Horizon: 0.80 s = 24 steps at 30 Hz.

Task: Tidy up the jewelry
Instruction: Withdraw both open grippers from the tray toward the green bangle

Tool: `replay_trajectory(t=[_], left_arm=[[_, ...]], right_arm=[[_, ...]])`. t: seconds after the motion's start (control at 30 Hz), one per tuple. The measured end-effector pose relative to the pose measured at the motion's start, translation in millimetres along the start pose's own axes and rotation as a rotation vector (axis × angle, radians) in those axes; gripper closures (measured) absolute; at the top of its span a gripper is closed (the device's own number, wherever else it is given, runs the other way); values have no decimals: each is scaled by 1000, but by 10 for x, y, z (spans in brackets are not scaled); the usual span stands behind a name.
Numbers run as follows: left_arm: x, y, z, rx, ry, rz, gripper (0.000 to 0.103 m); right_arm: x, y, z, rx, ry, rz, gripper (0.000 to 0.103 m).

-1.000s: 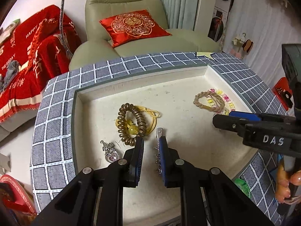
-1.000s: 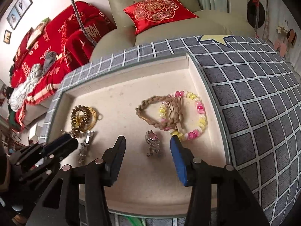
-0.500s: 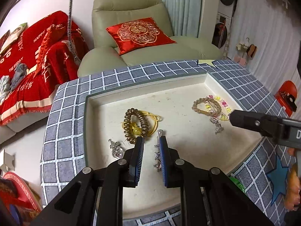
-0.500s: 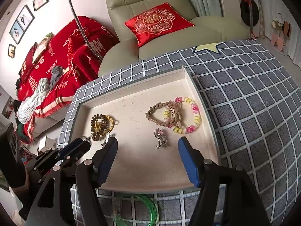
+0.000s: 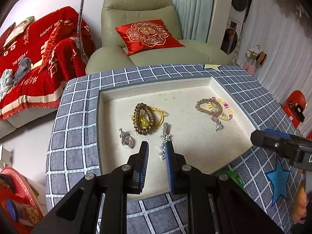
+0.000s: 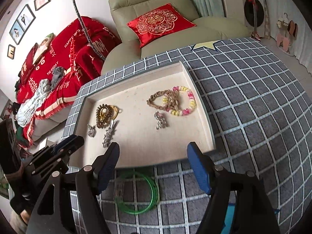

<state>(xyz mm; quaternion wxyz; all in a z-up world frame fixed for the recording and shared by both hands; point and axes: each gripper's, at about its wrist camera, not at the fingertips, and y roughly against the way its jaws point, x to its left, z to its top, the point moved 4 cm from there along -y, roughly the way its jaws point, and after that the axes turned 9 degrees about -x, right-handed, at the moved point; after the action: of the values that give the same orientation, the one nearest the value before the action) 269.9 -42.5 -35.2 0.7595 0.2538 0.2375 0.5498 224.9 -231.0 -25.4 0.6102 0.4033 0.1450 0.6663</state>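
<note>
A cream tray [image 5: 156,83] holds the jewelry. On its left lie a bronze bead bracelet [image 5: 143,120] with yellow cord, a silver heart pendant [image 5: 126,139] and a star hairpin [image 5: 164,138]. On its right lie a braided brown bracelet [image 6: 161,98], a pastel bead bracelet [image 6: 190,102] and a small silver piece [image 6: 160,120]. My left gripper [image 5: 157,150] hovers above the hairpin with a narrow empty gap between its pads. My right gripper [image 6: 153,148] hangs over the tray's front edge, its jaws opening wide with nothing between them.
A green bangle [image 6: 136,193] lies on the grey checked cloth [image 6: 243,107] just in front of the tray. Behind the table stand a pale green armchair [image 5: 140,5] with a red cushion and a red-covered sofa [image 5: 39,48].
Both grippers have drawn back and up from the tray. The right jaws have spread wider, away from the silver piece on the tray. The green bangle has come into view.
</note>
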Motion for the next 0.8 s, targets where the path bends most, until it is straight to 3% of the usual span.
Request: replay_trajectory(t=[0.1,0.13,0.17,0.23,0.57,0.6,0.63,0.8], left_arm=[[9,48,-9,-3,4,-1,65],[12,68,-16,-2,7,-2,50],[18,92,-23,-1,11,7,0],[41,187,-14,-45,16,39,0],[2,357,-60,-42,-10,48,0],[-4,377,-67,-44,-13,51,0],[-5,396,-84,-45,-15,52,0],[-38,463,-131,-46,-25,53,0]], right_arm=[[-7,76,-39,-4,-1,-2,28],[-6,101,-52,-4,0,-2,27],[-2,120,-68,-3,2,-1,25],[10,153,-97,-2,8,-1,23],[97,414,-212,-77,51,13,15],[102,456,-222,-91,54,17,13],[110,478,-224,-99,59,19,2],[158,605,-281,-101,94,20,0]])
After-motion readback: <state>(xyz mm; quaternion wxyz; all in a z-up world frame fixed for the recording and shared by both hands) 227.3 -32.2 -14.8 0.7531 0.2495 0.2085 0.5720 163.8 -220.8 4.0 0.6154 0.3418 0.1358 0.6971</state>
